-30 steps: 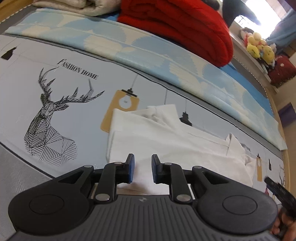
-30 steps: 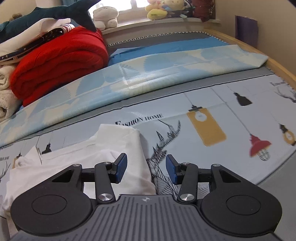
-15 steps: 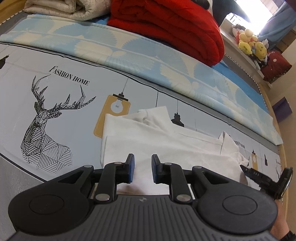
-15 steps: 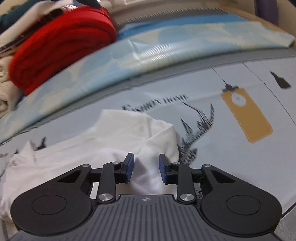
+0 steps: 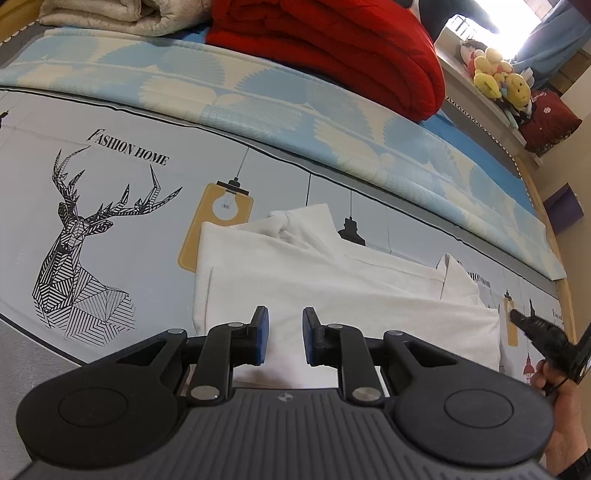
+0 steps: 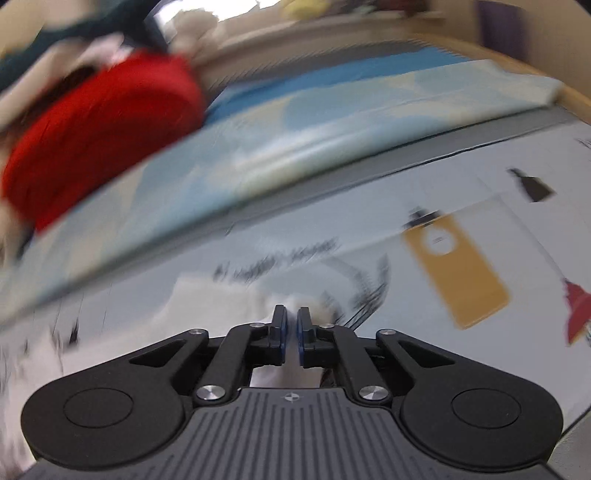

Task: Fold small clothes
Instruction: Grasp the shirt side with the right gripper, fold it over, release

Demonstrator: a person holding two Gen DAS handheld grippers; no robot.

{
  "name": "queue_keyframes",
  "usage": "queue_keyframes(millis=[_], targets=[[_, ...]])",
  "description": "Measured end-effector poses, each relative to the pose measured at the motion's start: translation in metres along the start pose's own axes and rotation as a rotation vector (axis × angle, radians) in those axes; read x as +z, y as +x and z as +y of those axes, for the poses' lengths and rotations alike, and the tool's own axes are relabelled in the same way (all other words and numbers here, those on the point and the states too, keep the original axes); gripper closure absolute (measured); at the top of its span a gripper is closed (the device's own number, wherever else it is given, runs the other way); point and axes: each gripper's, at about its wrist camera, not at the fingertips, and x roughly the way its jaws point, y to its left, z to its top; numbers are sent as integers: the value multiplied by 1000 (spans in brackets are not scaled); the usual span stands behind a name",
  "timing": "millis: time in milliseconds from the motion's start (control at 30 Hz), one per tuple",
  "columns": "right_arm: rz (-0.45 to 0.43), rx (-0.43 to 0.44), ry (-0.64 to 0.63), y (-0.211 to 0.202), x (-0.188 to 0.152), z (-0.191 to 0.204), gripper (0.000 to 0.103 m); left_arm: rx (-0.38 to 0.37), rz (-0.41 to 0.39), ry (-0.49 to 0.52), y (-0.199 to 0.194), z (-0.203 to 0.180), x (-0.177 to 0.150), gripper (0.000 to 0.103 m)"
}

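A small white garment lies partly folded on the printed bed sheet. My left gripper is open, its blue pads over the garment's near edge, holding nothing. In the blurred right wrist view my right gripper has closed on the right end of the white garment. The right gripper also shows at the right edge of the left wrist view, at the garment's right end.
A red quilt and a beige blanket are stacked at the back on a blue-and-cream mat. Plush toys sit on the window ledge. The wooden bed frame runs along the right side.
My right gripper moved left onto the garment's right end and its jaws closed from wide open to nearly together. The left gripper stayed open and shifted a little over the near edge.
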Motion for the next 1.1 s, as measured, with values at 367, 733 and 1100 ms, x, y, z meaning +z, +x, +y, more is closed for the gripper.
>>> queue_keyframes(millis=[367,733,1100], targets=[[111,373,-108,-26,-5,2,96,2,31,16,9,6,-2,76],[288,203,-376,-26,-47,14,100,81,161,124,59,20,-28,77],[180,124,-308,-86,-41,9,77,29,6,209,7,-6,-44,72]])
